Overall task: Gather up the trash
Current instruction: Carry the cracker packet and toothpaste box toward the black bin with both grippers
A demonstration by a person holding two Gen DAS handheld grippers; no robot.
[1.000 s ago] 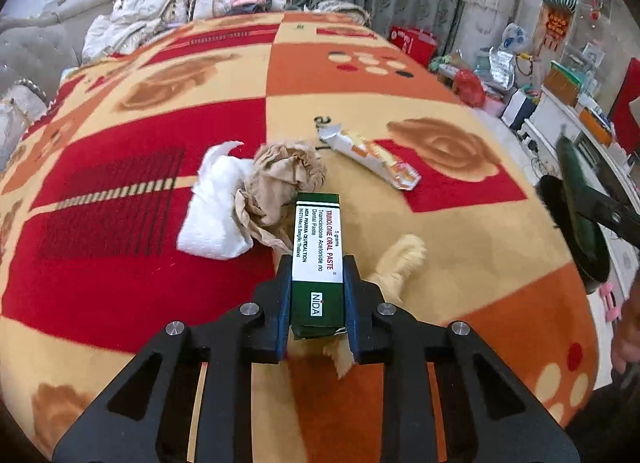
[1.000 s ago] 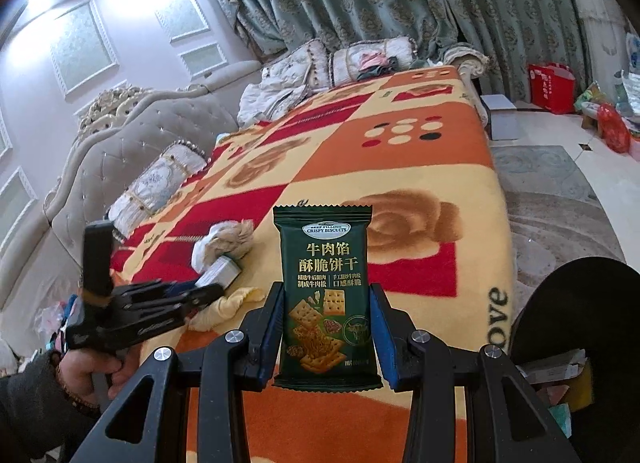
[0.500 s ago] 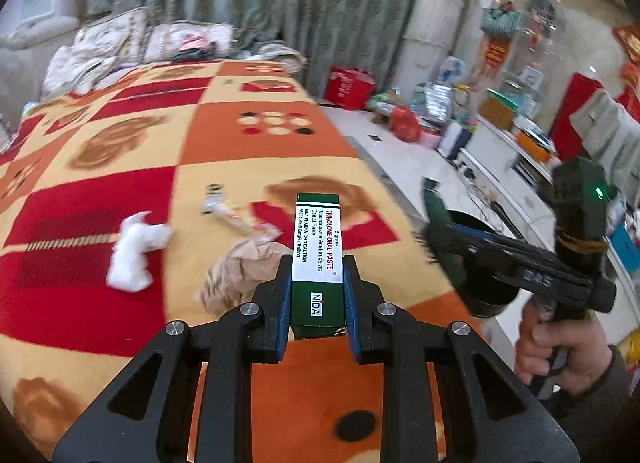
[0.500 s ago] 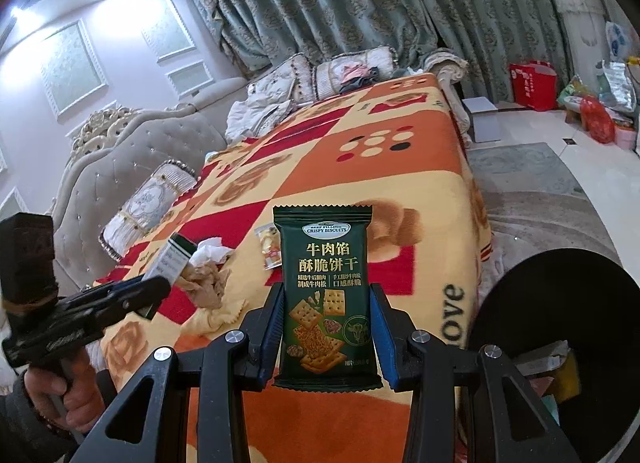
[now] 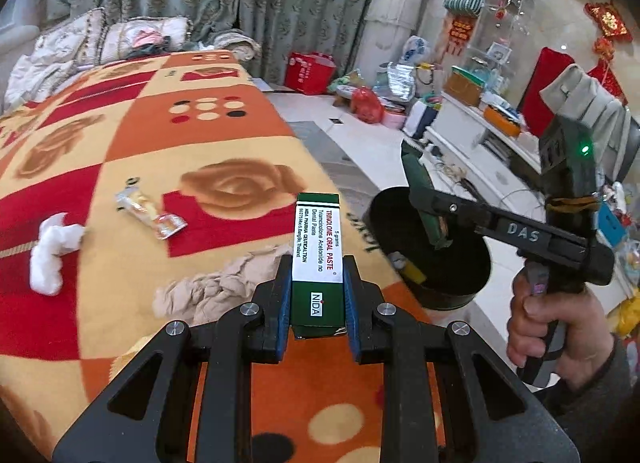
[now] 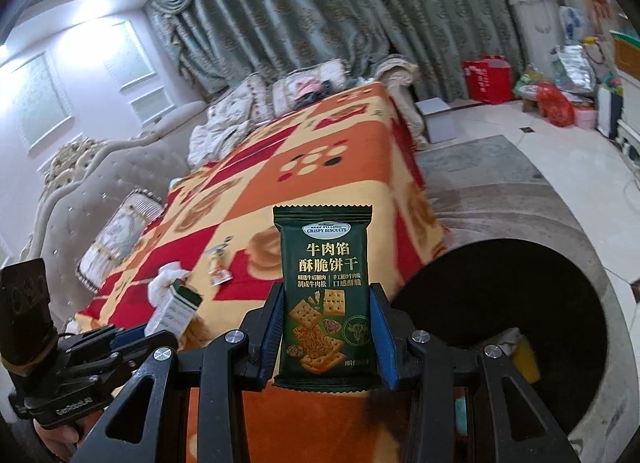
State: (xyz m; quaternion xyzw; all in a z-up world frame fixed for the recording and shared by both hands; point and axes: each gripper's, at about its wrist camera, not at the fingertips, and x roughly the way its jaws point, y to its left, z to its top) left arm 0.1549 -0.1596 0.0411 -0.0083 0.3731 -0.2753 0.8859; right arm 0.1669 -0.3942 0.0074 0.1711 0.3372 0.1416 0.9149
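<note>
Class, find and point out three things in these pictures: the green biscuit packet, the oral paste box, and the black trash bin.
biscuit packet (image 6: 325,295): right wrist view, middle of its printed front.
oral paste box (image 5: 318,259): left wrist view, white label on its top face.
trash bin (image 6: 516,263): right wrist view, dark inner wall near the far rim.

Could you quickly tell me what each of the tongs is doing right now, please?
Left tongs: closed on the green and white ointment box.
Right tongs: closed on the green biscuit packet.
</note>
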